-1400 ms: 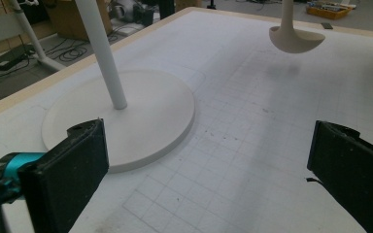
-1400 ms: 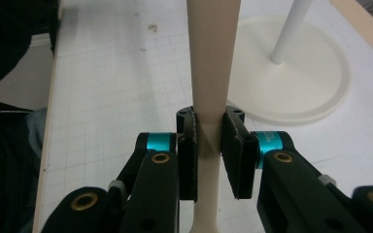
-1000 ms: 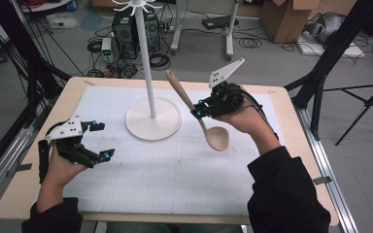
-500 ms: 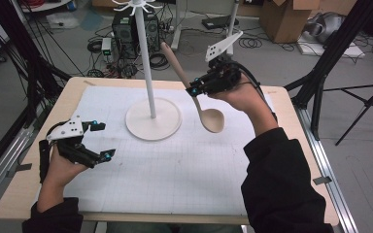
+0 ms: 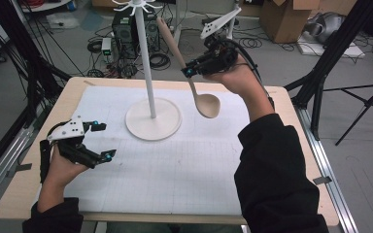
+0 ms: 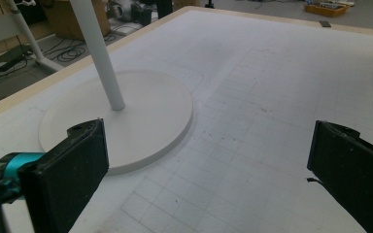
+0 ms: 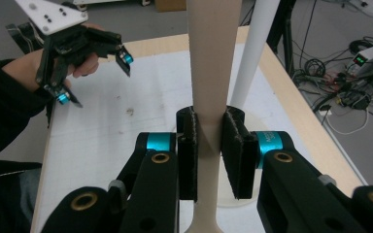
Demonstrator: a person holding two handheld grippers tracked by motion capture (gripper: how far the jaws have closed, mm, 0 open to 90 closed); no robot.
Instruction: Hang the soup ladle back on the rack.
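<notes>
Your right gripper (image 5: pixel 190 69) is closed on the handle of a wooden spoon (image 5: pixel 208 104), and it holds the spoon in the air above the far part of the desk (image 5: pixel 26 167), near the far edge. In the high view the handle points up and away from you, and the bowl of the spoon hangs lower, over the white grid mat (image 5: pixel 175 165) (it does not touch the mat). In the right gripper view you see both black pads pressing the handle from two sides, with the spoon (image 7: pixel 211 58) rising straight between them.

Just beside the spoon, toward the left edge of the desk, stands a white rack (image 5: pixel 145 63) with a thin pole and a round flat base (image 5: pixel 153 119). The base rests on the mat in the far middle of the desk. The spoon is near the pole but apart from it.

Your left gripper (image 5: pixel 102 141) is low over the near left part of the desk, and its jaws are spread wide with nothing between them. In the left gripper view the base (image 6: pixel 126 126) lies ahead of the left jaw, and the mat (image 6: pixel 252 126) shows in the gap.
</notes>
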